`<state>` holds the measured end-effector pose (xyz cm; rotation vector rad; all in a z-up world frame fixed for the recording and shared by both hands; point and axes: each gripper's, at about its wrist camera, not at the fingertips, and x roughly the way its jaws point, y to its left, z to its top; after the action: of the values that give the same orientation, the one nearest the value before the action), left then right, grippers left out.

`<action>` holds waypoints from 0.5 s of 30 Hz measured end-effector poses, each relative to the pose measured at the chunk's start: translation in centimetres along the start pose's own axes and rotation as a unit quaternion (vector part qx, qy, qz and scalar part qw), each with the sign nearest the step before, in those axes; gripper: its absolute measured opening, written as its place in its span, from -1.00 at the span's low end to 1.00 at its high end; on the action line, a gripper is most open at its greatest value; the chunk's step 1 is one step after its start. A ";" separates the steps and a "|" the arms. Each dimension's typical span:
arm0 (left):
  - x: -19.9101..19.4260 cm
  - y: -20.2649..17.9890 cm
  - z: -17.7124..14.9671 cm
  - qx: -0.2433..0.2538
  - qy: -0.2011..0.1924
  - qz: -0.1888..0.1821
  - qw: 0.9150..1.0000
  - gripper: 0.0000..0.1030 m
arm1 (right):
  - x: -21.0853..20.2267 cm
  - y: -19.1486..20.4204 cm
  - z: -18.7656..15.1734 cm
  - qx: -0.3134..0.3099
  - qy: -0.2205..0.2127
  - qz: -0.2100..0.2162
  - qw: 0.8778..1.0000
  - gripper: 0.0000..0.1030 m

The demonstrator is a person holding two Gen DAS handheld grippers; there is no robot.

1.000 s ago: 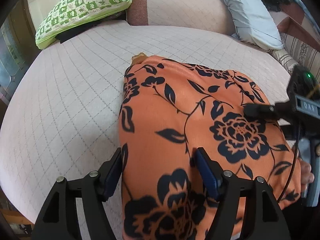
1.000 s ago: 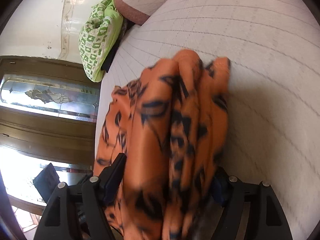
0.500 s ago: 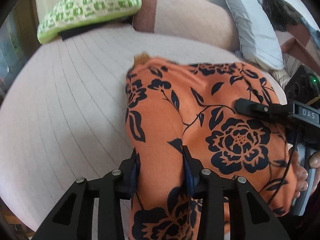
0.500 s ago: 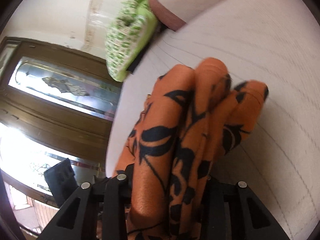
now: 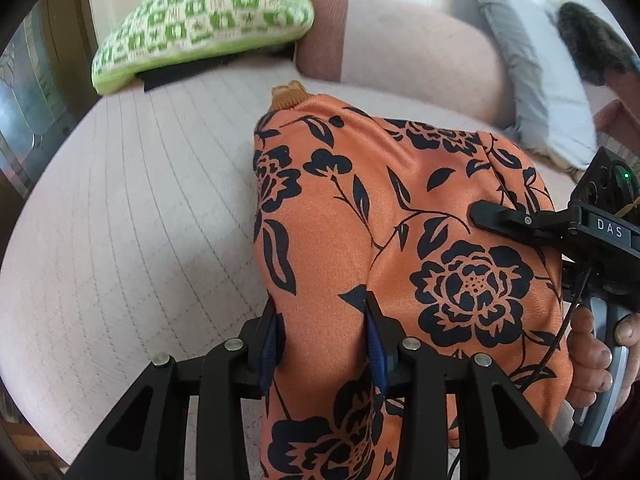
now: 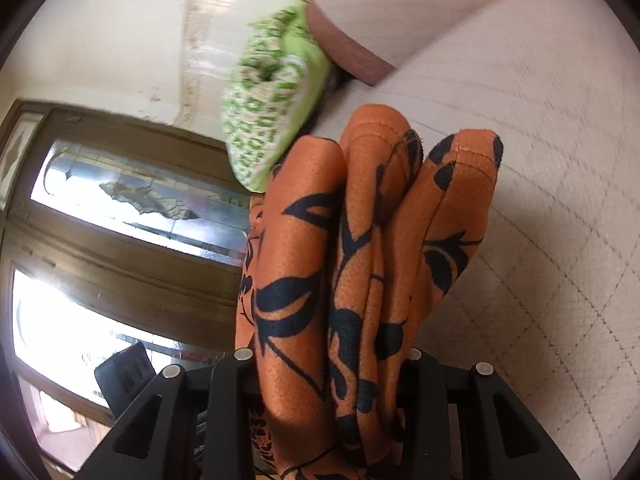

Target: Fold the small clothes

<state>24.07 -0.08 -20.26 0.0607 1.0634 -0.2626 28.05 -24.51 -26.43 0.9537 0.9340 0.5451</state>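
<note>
Largest surface: pale pink quilted bed cover (image 5: 132, 216) with stitched grid lines, filling the left and centre of the left wrist view and the right side of the right wrist view. It carries the garment.

Pink-and-brown bolster cushion (image 5: 404, 48) runs across the top centre. Green-and-white checked pillow (image 5: 204, 20) sits in the upper left, touching the bolster's brown end; a grey pillow (image 5: 532, 92) leans at upper right.

Task item: orange satin-like garment with black floral print (image 5: 400, 216). It occupies the centre and lower right of the left wrist view, its far part lying on the bed cover, its near edge lifted into both claws. A small tan tab (image 5: 286, 94) shows at its far end.

Left claw (image 5: 324, 344), bottom centre: narrow, blue pads pressing a ridge of orange fabric from both sides. Holding the garment.

Right claw (image 6: 328, 364), bottom centre of its own view: closed down on a bunched bundle of several fabric folds that stands up between the fingers. In the left wrist view its black finger lies over the cloth at mid right, with the person's right hand (image 5: 592, 356) on the handle at lower right.

Judgement, step in hand: both near corners gripped, garment raised off the bed for a fold; fold not yet laid.

Judgement, next move: carry both claws together toward the far end, keeping the edge taut and level, and lay it over the tan tab end. Right-hand grip is bunched, so the layers may land creased; slippery fabric may slide.
</note>
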 end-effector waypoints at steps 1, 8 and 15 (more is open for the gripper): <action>0.7 0.1 0.0 -0.003 0.005 0.004 1.000 -0.23 | 0.5 -0.9 0.1 0.010 0.004 -0.007 1.000 -0.30; 3.4 0.6 0.4 -0.007 0.018 0.015 1.000 0.06 | 2.1 -6.5 0.7 0.069 0.017 -0.056 0.996 -0.26; 3.2 2.3 0.0 -0.037 0.029 0.024 0.999 0.48 | 2.0 -6.2 0.6 0.067 0.024 -0.057 0.996 0.06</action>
<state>26.08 1.54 -23.27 0.0270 1.1276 -0.1795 29.63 -26.37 -32.55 1.0049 1.0723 0.4151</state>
